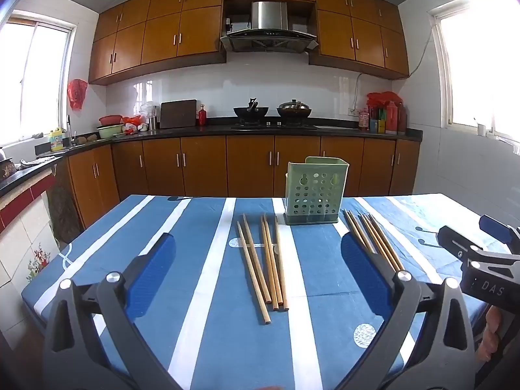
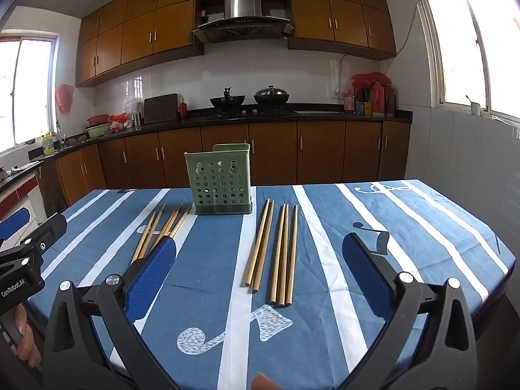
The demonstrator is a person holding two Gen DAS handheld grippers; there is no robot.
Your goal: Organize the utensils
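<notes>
Blue-padded fingers frame both wrist views: left gripper (image 1: 258,253) spread wide w/ nothing between its jaws, right gripper (image 2: 260,250) likewise released, both hovering over the near edge of the table. Table wears a blue tablecloth (image 1: 208,341) w/ white stripes and pale anchor prints. In the left view, the right gripper shows at the far right edge, a hand partly visible under it; in the right view the left gripper sits at the far left edge. Between the left gripper's fingers lie five wooden chopsticks, the left chopstick group (image 1: 266,266), roughly parallel, pointing away, two leftmost slightly splayed. Second set, the right chopstick group (image 2: 276,250), also five, lies flat between the right gripper's fingers: two close together, three just beside them. Past both groups, approx. between them, stands a green perforated utensil holder (image 1: 313,191), upright on a darker base, near the table's far edge; can't tell if anything's inside. Beyond: brown lower cabinets (image 1: 250,165), black counter w/ two woks (image 1: 271,110) on the stove, range hood (image 1: 268,27) above, windows either side.
</notes>
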